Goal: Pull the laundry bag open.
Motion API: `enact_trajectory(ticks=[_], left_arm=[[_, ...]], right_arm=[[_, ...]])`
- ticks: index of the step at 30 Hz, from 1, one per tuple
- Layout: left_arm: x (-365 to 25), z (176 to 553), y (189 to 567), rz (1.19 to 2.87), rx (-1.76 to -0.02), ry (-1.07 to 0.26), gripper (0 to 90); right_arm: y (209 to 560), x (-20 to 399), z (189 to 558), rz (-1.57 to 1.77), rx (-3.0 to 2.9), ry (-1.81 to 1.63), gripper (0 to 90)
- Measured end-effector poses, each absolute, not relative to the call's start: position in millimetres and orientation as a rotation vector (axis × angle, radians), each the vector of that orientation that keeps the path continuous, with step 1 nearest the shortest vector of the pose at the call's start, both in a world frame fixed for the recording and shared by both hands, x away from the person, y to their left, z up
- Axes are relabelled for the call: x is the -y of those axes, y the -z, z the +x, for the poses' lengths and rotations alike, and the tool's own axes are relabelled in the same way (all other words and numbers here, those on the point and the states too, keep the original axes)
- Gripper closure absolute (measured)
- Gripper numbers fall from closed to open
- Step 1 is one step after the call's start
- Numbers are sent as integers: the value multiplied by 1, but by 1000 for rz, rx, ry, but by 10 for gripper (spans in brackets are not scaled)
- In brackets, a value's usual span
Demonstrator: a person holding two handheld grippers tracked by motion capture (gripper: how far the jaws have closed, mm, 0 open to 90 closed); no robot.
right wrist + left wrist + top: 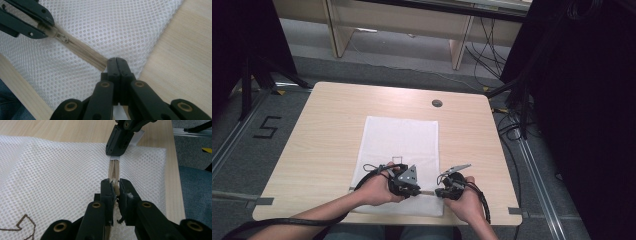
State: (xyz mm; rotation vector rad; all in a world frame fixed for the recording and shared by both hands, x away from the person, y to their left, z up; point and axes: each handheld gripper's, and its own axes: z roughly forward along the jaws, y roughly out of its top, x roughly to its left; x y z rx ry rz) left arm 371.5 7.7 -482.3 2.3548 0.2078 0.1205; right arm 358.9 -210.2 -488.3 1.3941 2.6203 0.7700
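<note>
Lying flat, the white mesh bag (399, 145) has both grippers' fingers clamped on its beige zipper (85, 53).

Lab: floor tape marks (266, 127), cables (484, 47)

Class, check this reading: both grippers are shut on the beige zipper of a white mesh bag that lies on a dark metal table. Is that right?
Not quite. The table is light wood, not dark metal, as the high view shows. The rest stands: the left gripper and the right gripper are both shut on the beige zipper of the white mesh bag lying on it.
</note>
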Motion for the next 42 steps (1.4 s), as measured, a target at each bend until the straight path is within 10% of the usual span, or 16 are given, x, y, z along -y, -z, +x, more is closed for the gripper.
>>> enact_trajectory(ticks=[42], left_arm=[[-22, 368, 478, 2342, -212, -126, 813]], right_arm=[[489, 211, 360, 1372, -2625, -791, 900]])
